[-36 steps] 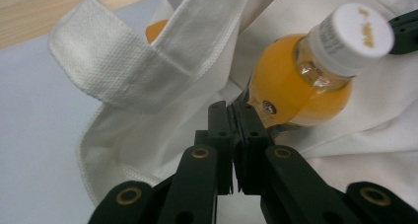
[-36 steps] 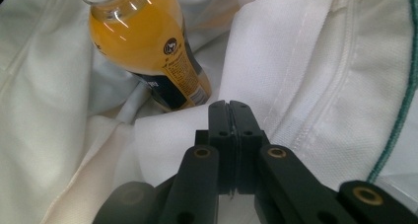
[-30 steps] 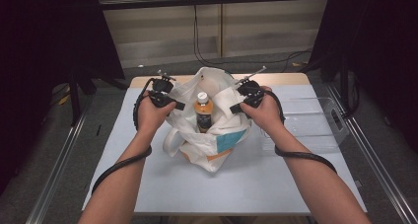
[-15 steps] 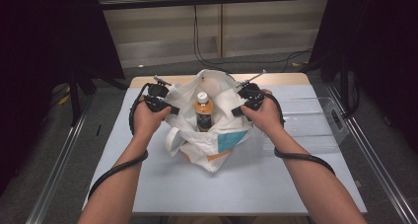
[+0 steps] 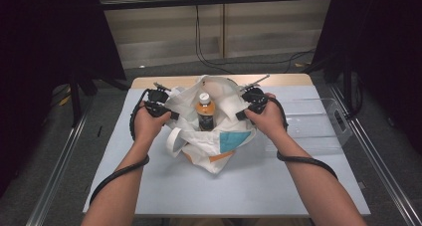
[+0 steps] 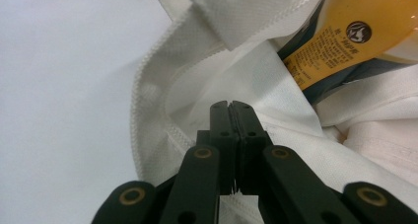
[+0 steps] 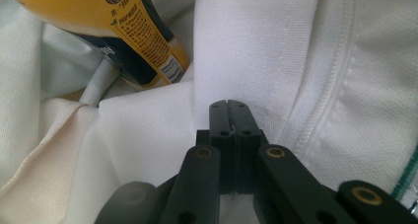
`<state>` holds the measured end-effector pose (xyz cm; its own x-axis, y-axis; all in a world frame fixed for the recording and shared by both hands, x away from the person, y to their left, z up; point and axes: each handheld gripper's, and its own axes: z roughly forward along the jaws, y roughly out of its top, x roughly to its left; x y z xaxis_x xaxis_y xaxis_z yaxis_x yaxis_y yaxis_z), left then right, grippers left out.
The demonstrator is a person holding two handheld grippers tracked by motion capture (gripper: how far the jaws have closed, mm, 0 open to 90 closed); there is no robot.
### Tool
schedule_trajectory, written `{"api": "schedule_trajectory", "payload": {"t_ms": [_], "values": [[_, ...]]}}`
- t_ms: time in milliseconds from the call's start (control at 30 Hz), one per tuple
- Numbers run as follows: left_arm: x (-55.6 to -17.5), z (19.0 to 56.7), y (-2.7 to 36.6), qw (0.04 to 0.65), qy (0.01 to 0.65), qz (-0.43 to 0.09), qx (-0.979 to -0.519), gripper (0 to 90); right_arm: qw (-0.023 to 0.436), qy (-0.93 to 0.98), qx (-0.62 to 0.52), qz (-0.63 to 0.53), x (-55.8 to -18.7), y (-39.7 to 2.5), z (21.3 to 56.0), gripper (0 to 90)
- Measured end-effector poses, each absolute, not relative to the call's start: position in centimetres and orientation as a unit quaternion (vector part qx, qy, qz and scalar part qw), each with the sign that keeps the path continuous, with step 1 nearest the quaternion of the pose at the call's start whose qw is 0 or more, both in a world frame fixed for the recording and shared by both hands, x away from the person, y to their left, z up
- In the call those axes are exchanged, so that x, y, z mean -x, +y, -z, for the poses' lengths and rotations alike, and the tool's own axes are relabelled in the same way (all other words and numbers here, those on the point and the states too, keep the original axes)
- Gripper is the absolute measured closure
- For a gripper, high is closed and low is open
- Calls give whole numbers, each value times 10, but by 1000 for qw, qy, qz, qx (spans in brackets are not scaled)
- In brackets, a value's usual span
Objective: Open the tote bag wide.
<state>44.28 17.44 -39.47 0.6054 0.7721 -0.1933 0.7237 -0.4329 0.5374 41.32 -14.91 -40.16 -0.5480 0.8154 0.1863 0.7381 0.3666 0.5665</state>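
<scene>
Change from a second ago: both grippers sit slightly farther back on the table, and the bag mouth is spread a little wider around the bottle.
Bag: the white cloth bag [image 5: 214,146] lies mid-table on the pale table top [image 5: 149,186], its mouth pulled open to left and right, with a blue and orange patch on its near side.
Bottle: the bottle [image 5: 205,111], filled with orange drink and topped by a white cap, stands upright inside the bag, between the two grippers.
Left gripper [image 5: 171,115]: its jaws are pressed together on the bag's left rim; the left gripper view [image 6: 230,105] shows white cloth pinched between them.
Right gripper [image 5: 240,114]: its jaws are likewise closed on a fold of the right rim, seen close in the right gripper view [image 7: 229,104].
Edges: the bag's back rim lies close to the table's far edge.
Open room: bare table lies left of the bag and toward the person; a clear plastic tray [image 5: 318,126] stands just right of the right hand.
</scene>
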Motion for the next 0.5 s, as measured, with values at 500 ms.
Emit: {"api": "schedule_trajectory", "payload": {"t_ms": [500], "values": [[-439, 400, 178, 284, 437, -37, -852, 885, 61, 823, -475, -305, -412, -149, 405, 896]]}}
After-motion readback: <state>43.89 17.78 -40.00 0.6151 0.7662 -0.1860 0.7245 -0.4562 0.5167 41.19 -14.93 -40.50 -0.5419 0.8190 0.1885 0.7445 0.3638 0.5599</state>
